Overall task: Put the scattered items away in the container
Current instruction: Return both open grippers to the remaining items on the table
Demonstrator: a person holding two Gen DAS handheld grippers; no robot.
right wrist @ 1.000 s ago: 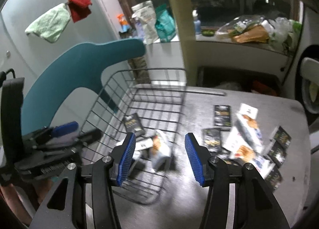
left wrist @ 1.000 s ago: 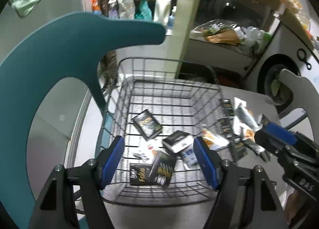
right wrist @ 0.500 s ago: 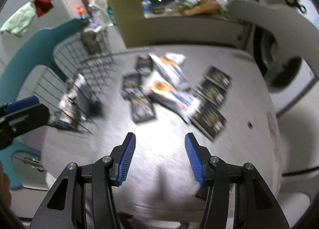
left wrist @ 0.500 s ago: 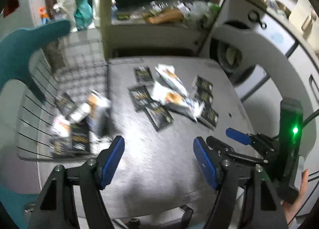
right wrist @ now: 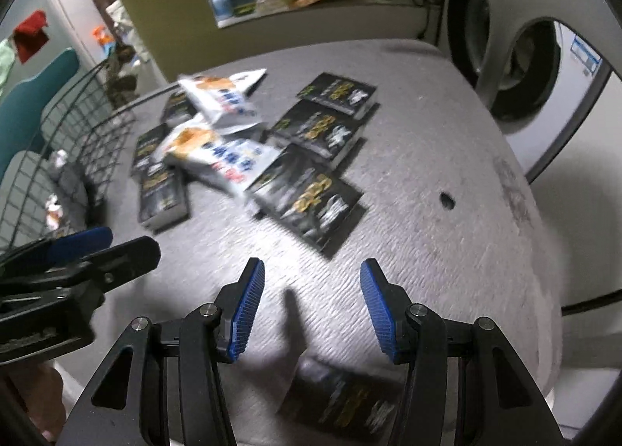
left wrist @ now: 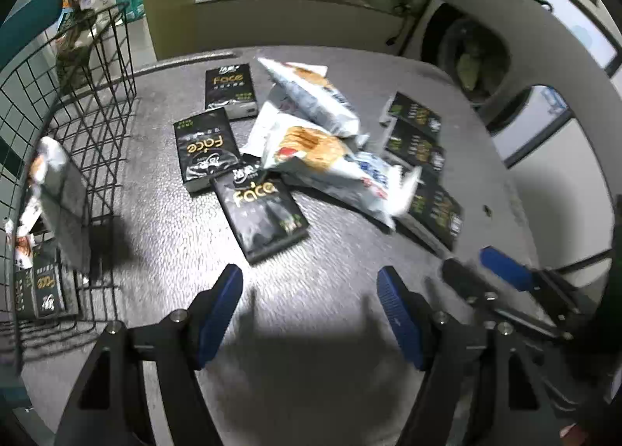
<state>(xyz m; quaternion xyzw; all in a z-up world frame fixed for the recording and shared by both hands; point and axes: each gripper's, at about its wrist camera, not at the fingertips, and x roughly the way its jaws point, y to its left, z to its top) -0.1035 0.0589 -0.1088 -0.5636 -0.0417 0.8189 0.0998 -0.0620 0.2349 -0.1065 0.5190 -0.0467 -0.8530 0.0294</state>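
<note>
Both grippers over the scattered packs
Left gripper [left wrist: 310, 292] and right gripper [right wrist: 312, 286] hang released, empty; wire basket [left wrist: 97, 104] sits left.

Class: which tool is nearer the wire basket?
Left. The left tool hangs beside the wire basket, which fills that view's left edge; the right tool sits farther across the table.

Left gripper [left wrist: 309, 298] agape and empty, right gripper [right wrist: 312, 306] likewise, both angled downward
</note>
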